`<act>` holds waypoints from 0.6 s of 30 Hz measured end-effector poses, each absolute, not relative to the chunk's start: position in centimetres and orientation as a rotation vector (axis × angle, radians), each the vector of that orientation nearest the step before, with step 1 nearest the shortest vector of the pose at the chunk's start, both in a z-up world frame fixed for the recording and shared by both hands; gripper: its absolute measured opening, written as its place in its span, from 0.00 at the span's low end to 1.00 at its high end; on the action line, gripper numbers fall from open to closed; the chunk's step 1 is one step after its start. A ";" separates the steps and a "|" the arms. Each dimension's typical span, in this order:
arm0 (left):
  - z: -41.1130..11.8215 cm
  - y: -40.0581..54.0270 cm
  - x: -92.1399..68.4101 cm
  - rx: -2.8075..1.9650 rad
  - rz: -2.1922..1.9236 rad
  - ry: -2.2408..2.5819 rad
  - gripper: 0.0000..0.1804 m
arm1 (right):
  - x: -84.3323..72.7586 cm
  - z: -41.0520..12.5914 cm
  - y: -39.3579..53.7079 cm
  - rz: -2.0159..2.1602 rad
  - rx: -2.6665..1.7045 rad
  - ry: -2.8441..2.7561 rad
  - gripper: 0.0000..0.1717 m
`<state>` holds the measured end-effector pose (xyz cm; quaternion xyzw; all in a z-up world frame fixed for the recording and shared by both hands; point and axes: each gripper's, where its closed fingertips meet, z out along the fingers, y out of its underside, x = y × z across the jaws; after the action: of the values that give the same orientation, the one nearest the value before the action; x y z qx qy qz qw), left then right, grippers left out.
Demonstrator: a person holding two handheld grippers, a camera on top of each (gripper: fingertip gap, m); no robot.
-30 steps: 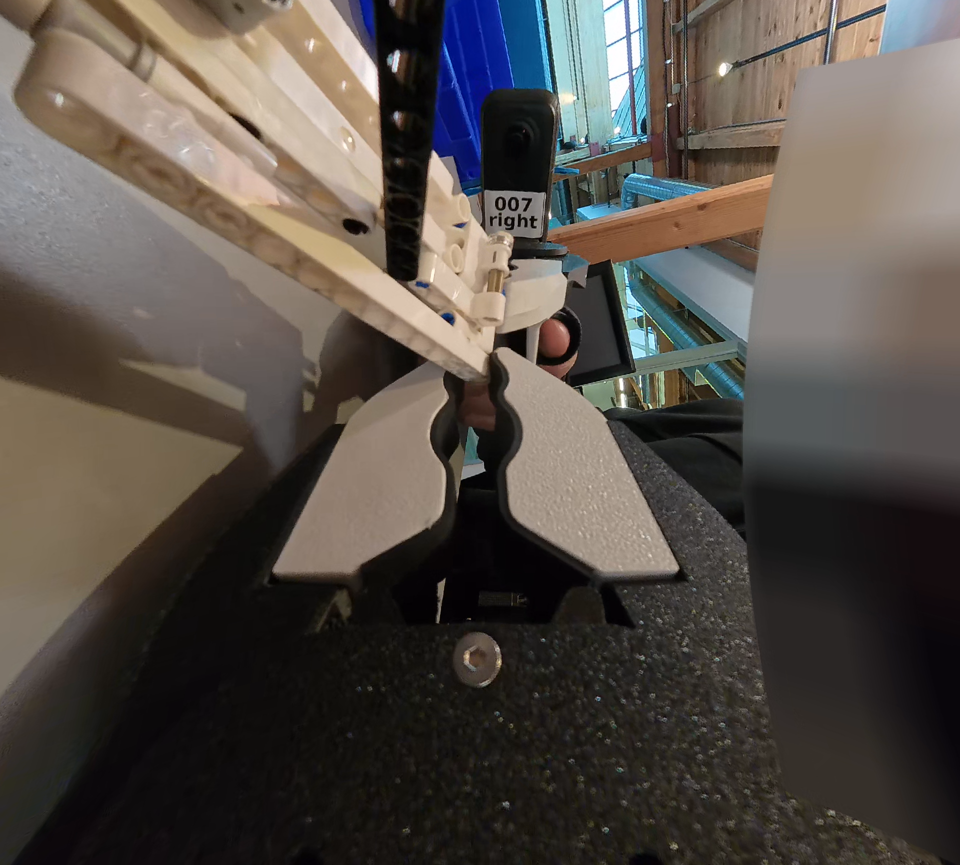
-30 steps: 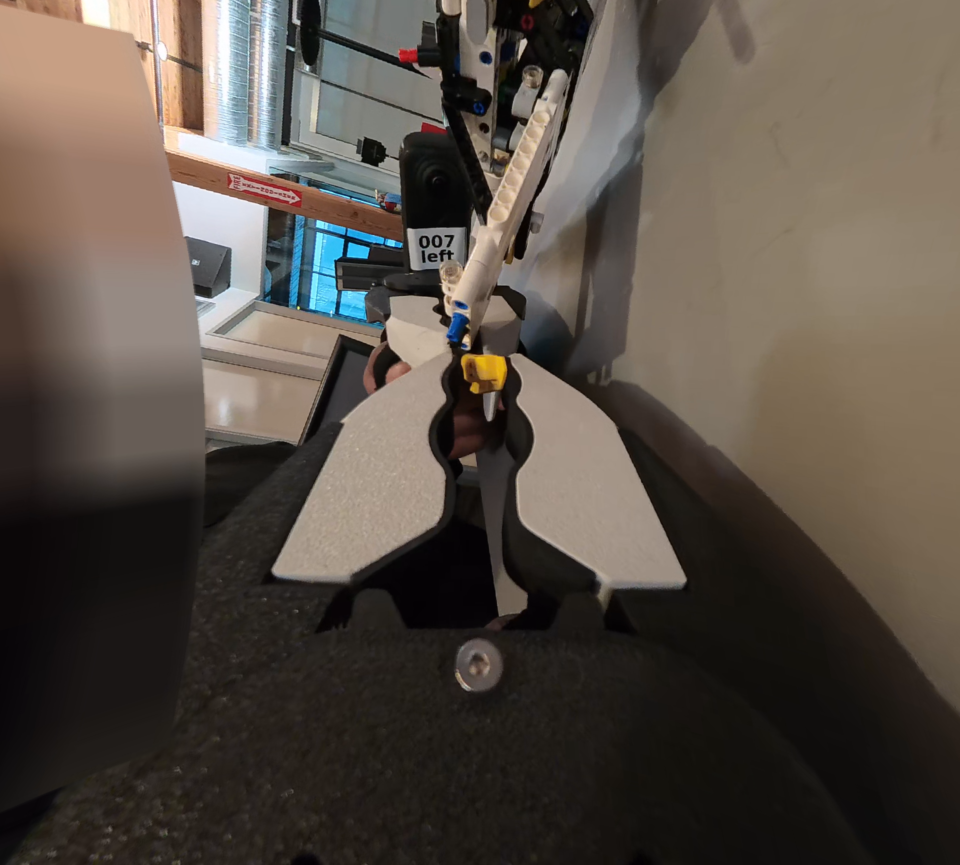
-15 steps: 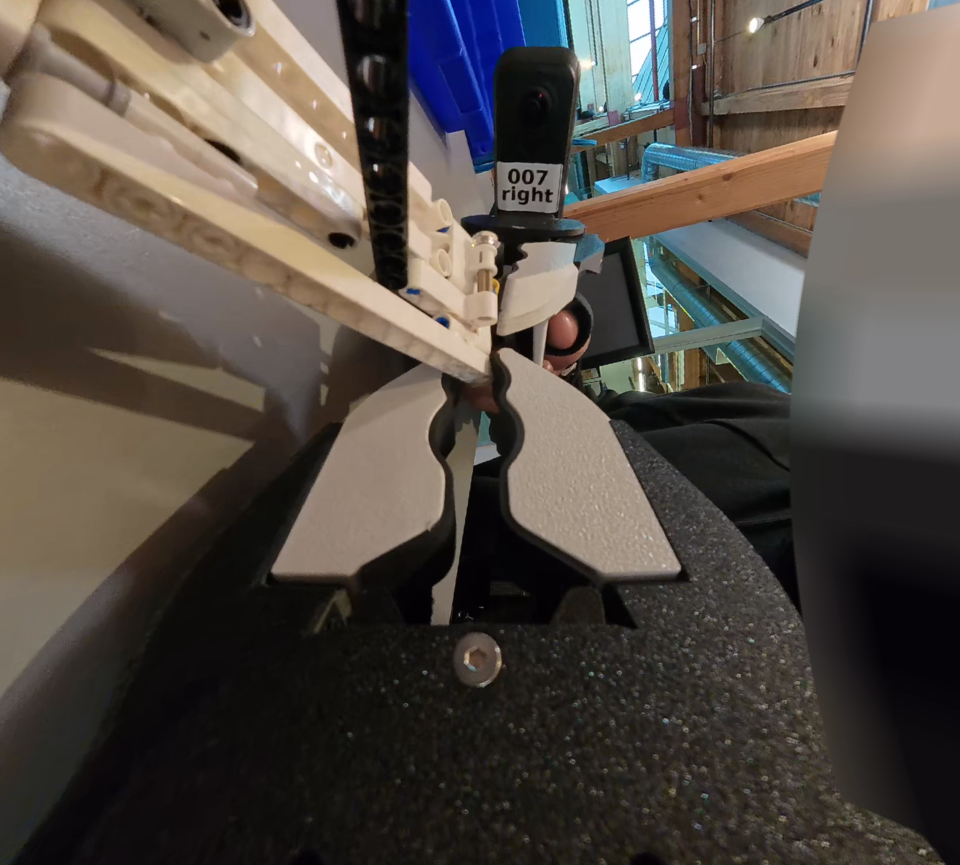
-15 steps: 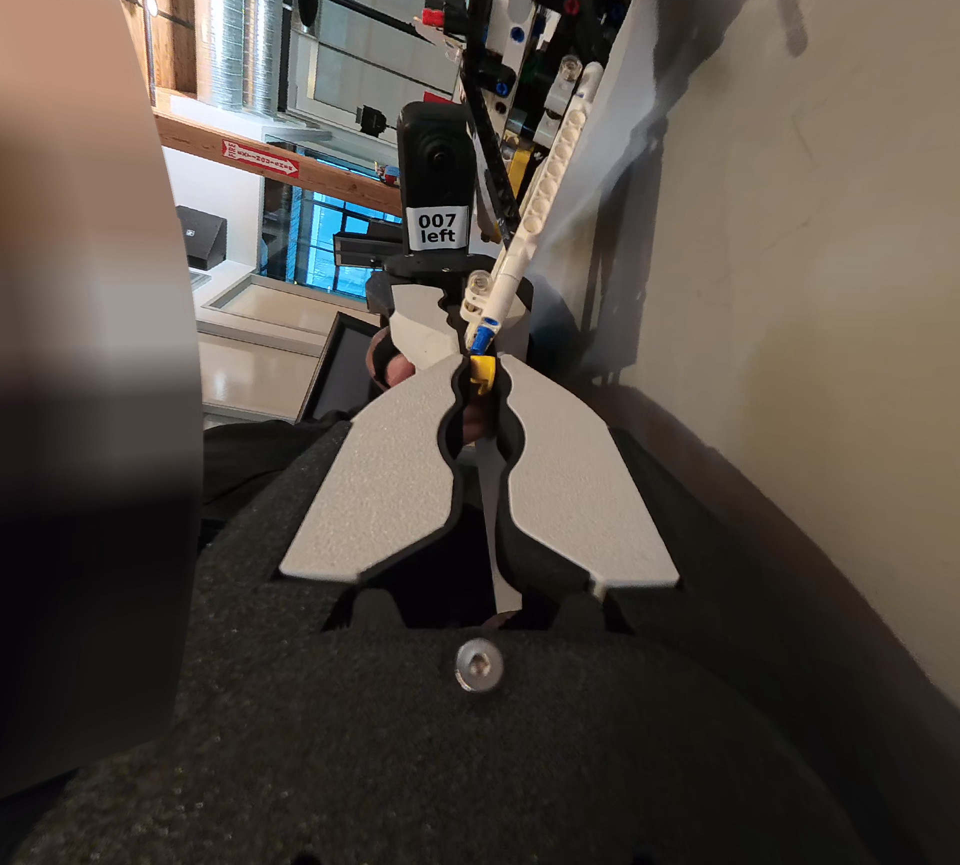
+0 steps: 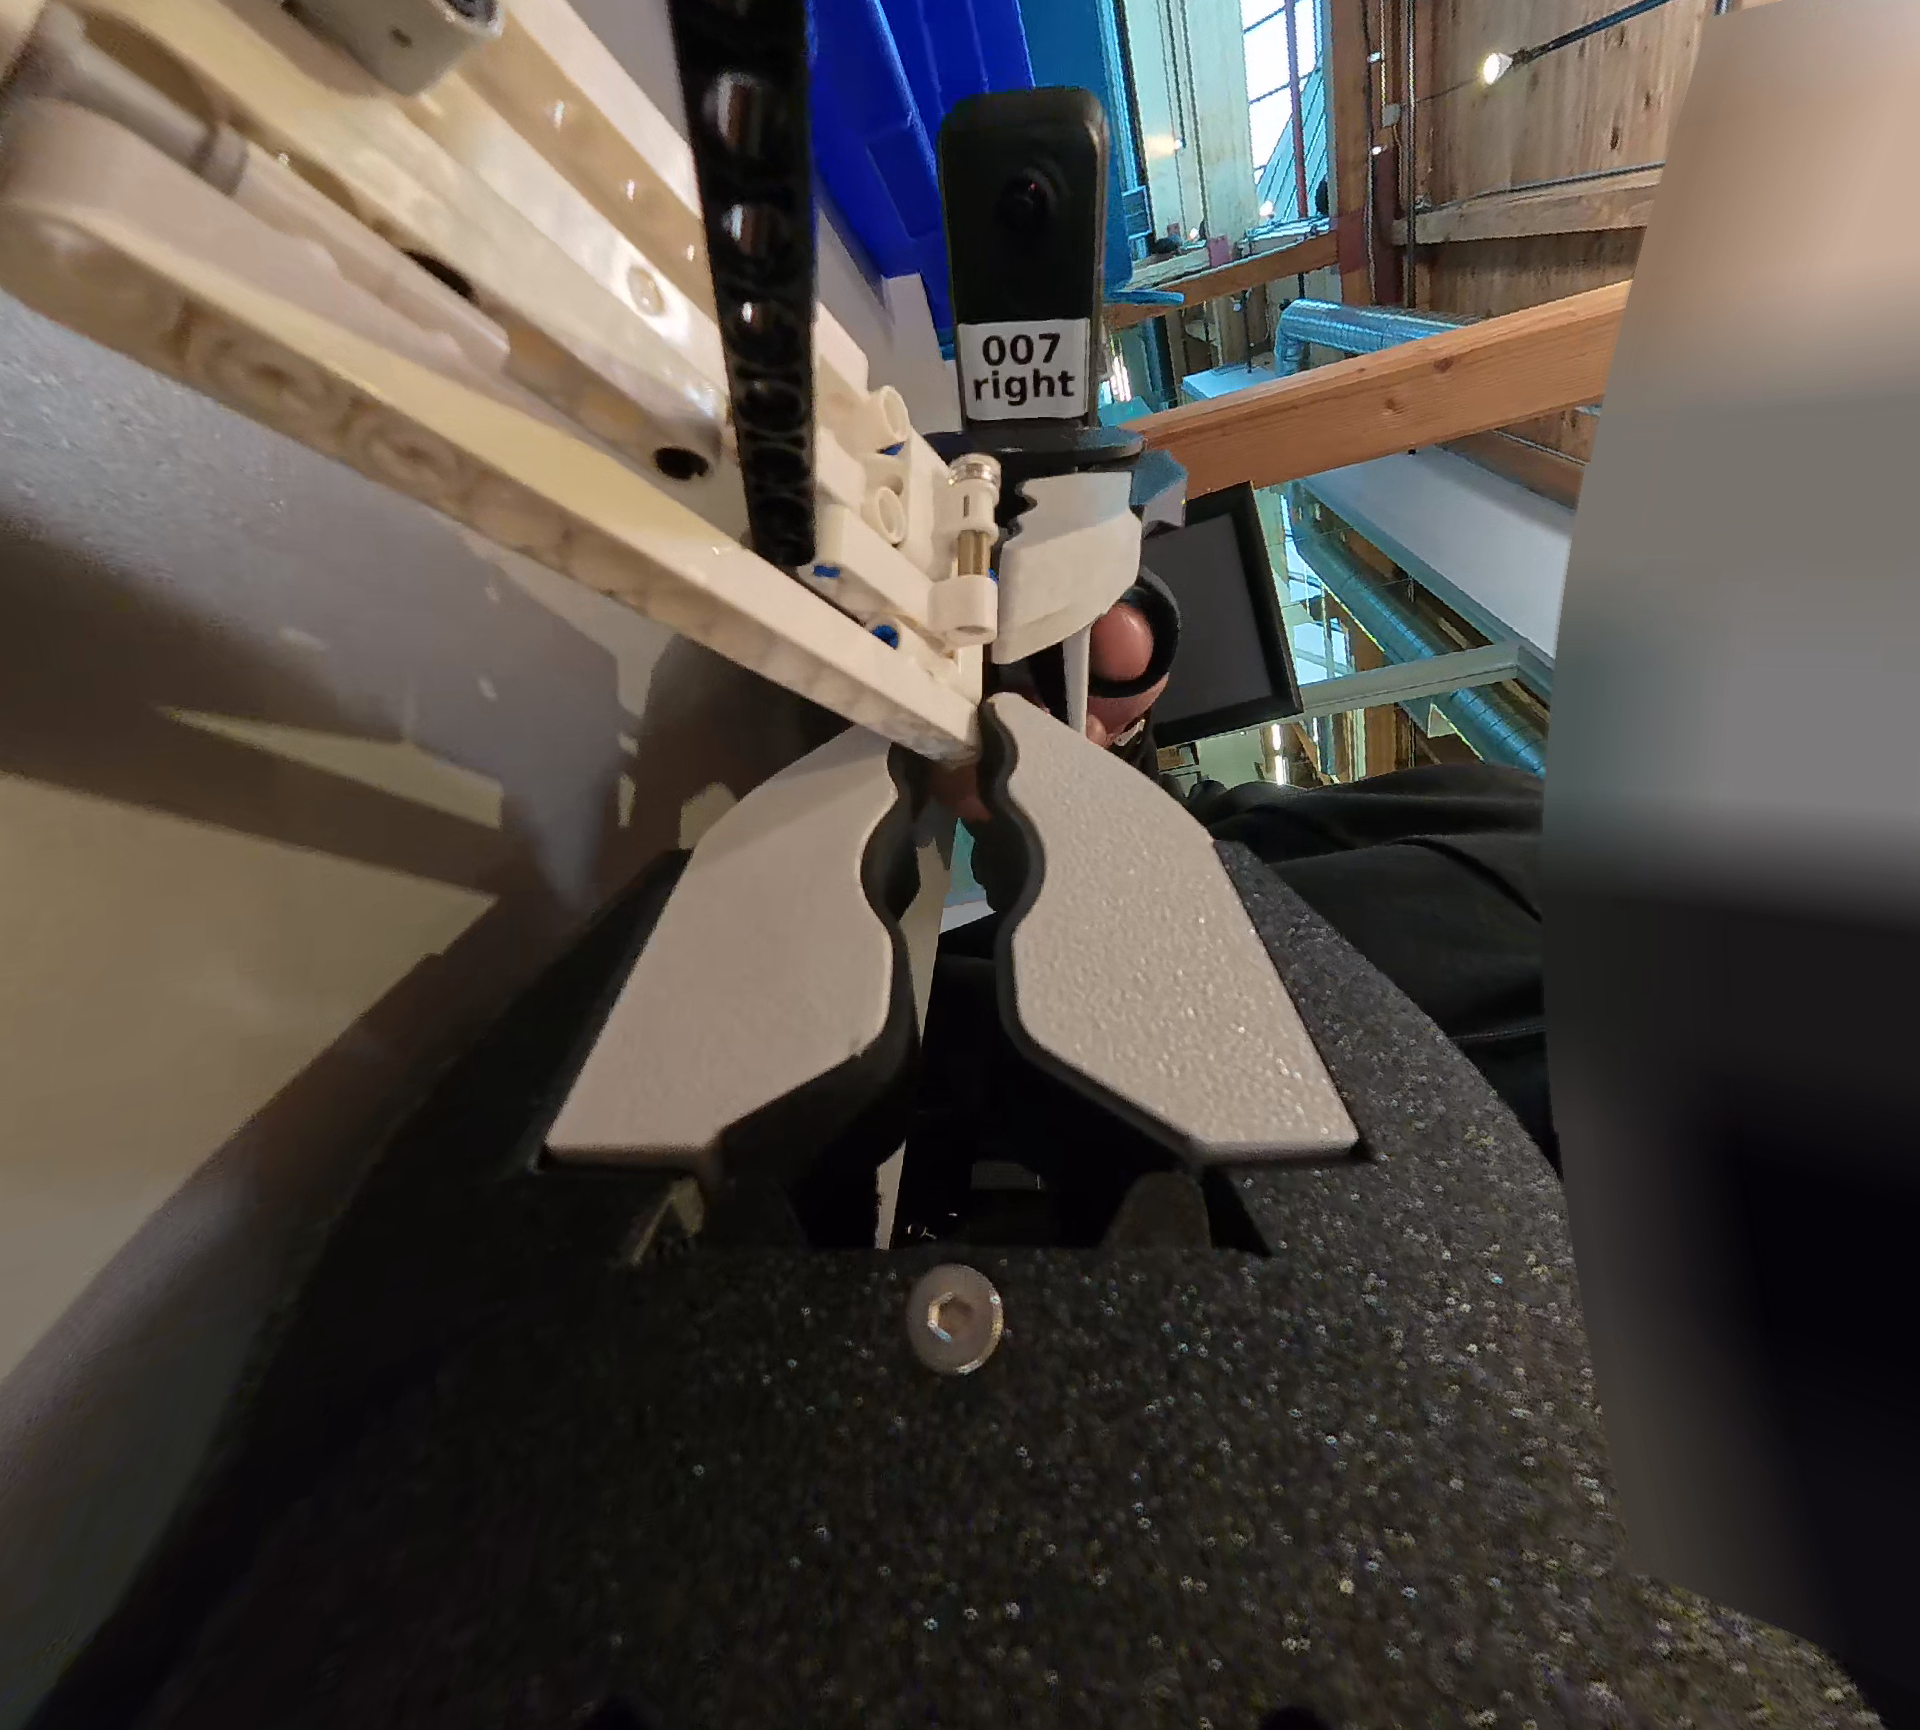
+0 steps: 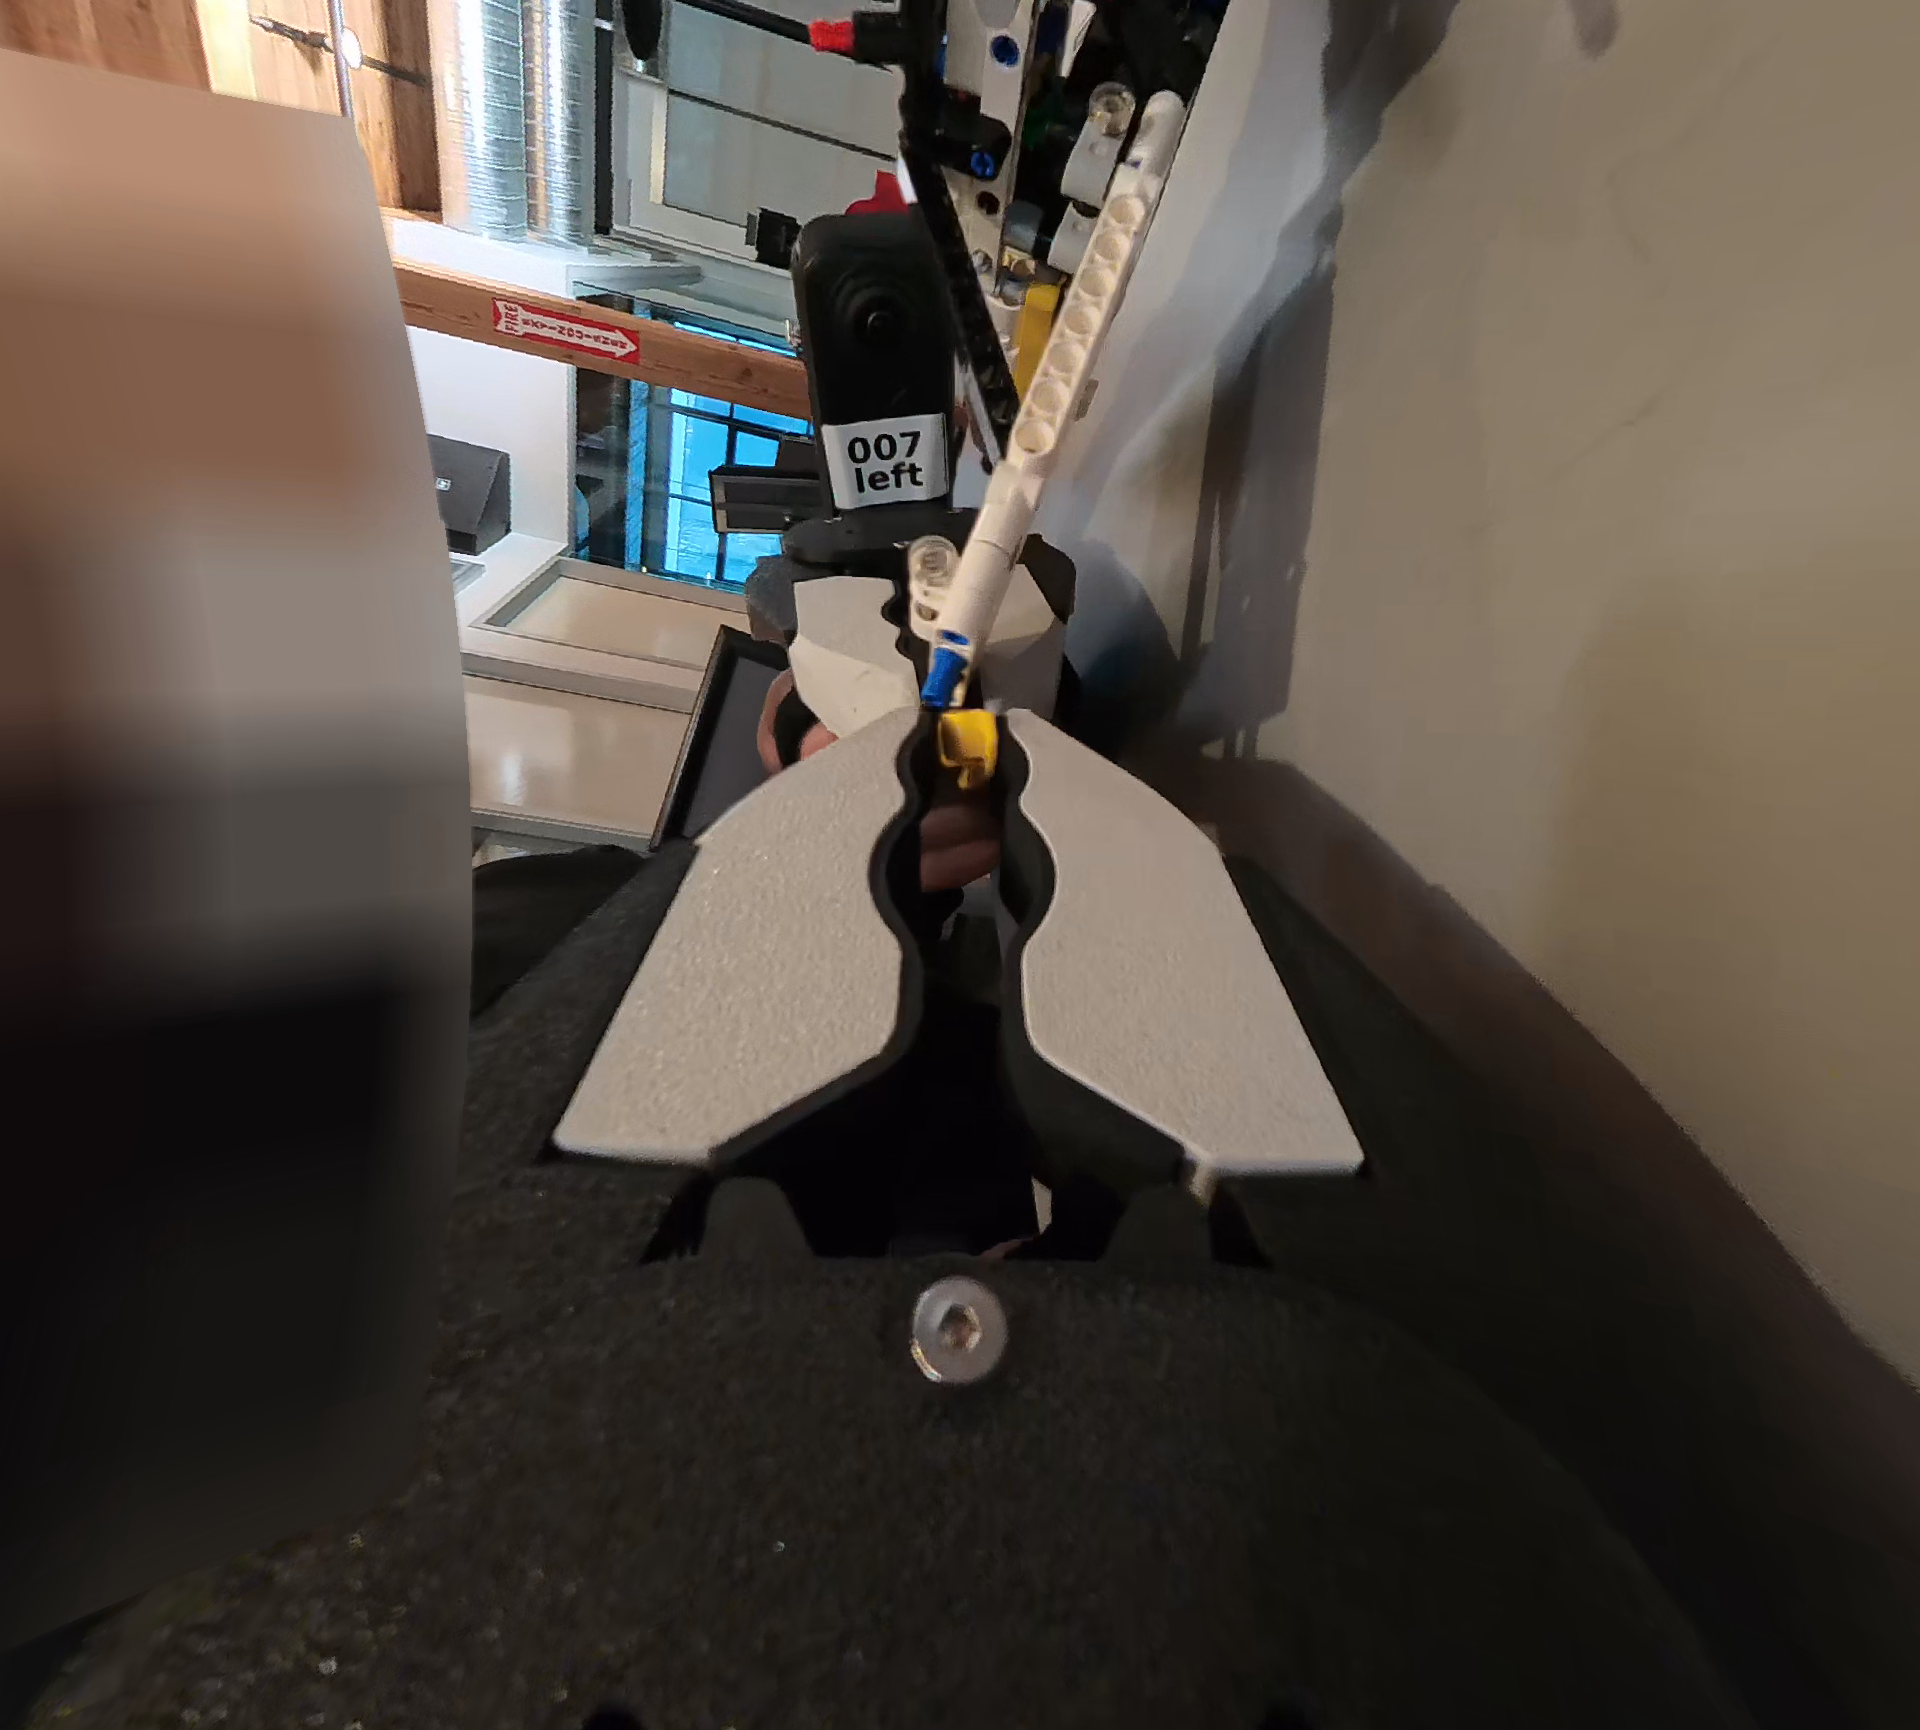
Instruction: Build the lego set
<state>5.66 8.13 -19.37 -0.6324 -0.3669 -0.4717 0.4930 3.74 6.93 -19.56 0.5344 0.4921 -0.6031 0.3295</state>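
Observation:
A brick-built model of white (image 5: 582, 537) and black beams (image 5: 748, 226) hangs between my two grippers, which face each other. My left gripper (image 5: 951, 745) is shut on the tip of the long white beam. That beam also shows in the right wrist view (image 6: 1075, 340), with a blue pin (image 6: 943, 674) at its end. My right gripper (image 6: 966, 735) is shut on a small yellow piece (image 6: 966, 745) just under that blue pin. The right gripper (image 5: 1060, 579) shows just beyond the beam's end in the left wrist view. The left gripper (image 6: 862, 672) shows behind the pin in the right wrist view.
A pale tabletop (image 6: 1558, 537) runs along one side of both views. A blue bin (image 5: 914, 18) stands behind the model. A wooden rail (image 5: 1382, 392), a dark screen (image 5: 1216, 620) and metal ducts (image 6: 499, 18) lie farther off. A person's fingers (image 5: 1127, 652) hold the right gripper's handle.
My right gripper's jaws, wider a second ago with the yellow piece loose between them, have shut on it. The model's far end has swung a little. My left gripper keeps its hold on the beam.

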 end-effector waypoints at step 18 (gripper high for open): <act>-19.4 7.5 5.3 -1.490 -1.146 -0.915 0.05 | 4.2 -19.5 7.3 -1.571 1.418 1.266 0.08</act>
<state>5.31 7.46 -19.35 -0.6166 -0.3787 -0.4742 0.5015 4.16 7.28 -19.46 0.5424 0.4843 -0.6012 0.3314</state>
